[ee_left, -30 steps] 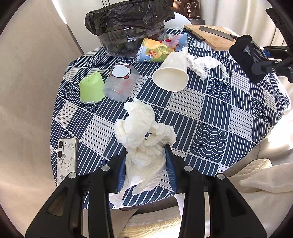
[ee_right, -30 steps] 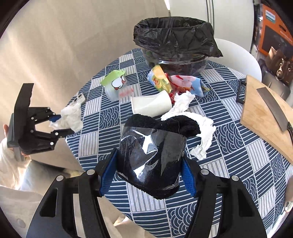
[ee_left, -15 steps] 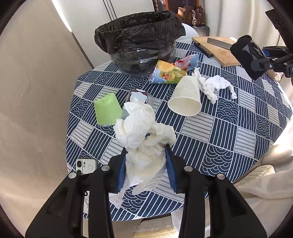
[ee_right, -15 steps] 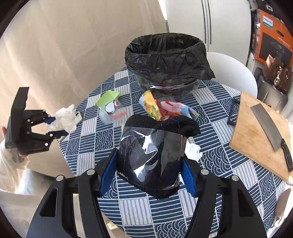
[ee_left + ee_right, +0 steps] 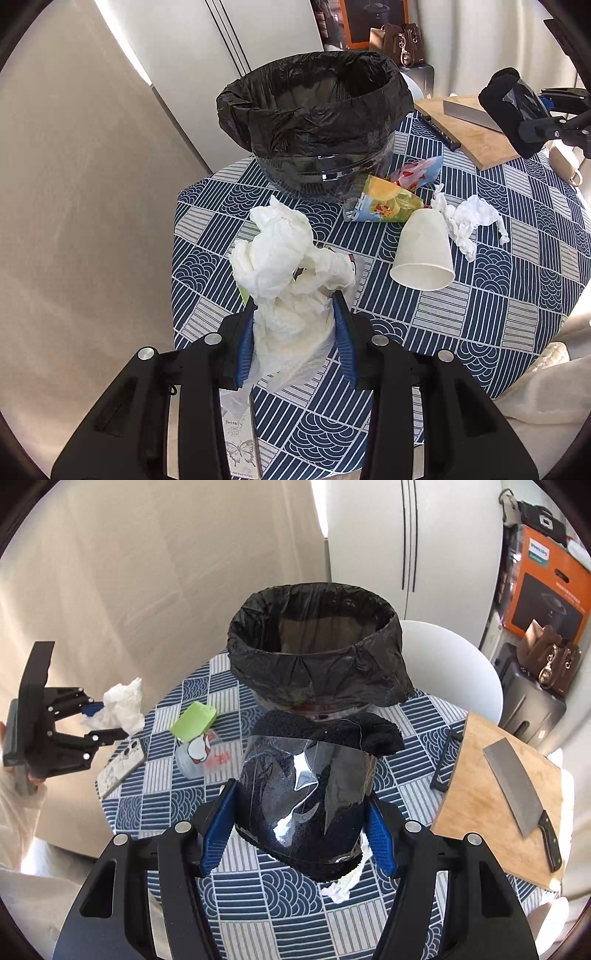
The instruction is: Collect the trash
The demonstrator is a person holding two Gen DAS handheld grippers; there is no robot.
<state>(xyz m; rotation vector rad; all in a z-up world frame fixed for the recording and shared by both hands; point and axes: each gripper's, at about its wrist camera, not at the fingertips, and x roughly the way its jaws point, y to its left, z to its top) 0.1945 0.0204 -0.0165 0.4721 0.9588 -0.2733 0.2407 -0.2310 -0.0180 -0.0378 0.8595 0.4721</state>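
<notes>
My left gripper [image 5: 295, 339] is shut on a crumpled white tissue wad [image 5: 288, 258], held above the table's near left edge; it also shows in the right wrist view [image 5: 122, 705]. My right gripper [image 5: 297, 830] is shut on a black fuzzy item in a clear plastic wrapper [image 5: 310, 790], held in the air short of the bin; it shows in the left wrist view [image 5: 511, 107]. The bin lined with a black bag [image 5: 317, 122] stands open at the table's far side [image 5: 314, 657].
On the blue patterned tablecloth [image 5: 480, 314] lie a white paper cup [image 5: 424, 251], another crumpled tissue [image 5: 469, 221], a colourful snack packet [image 5: 391, 195], a plastic bottle with green cap [image 5: 199, 738] and a phone [image 5: 122, 760]. A cutting board with a cleaver [image 5: 517, 782] sits right.
Both grippers have risen and moved toward the bin with their loads still held. The bin's open top now shows in both views.
</notes>
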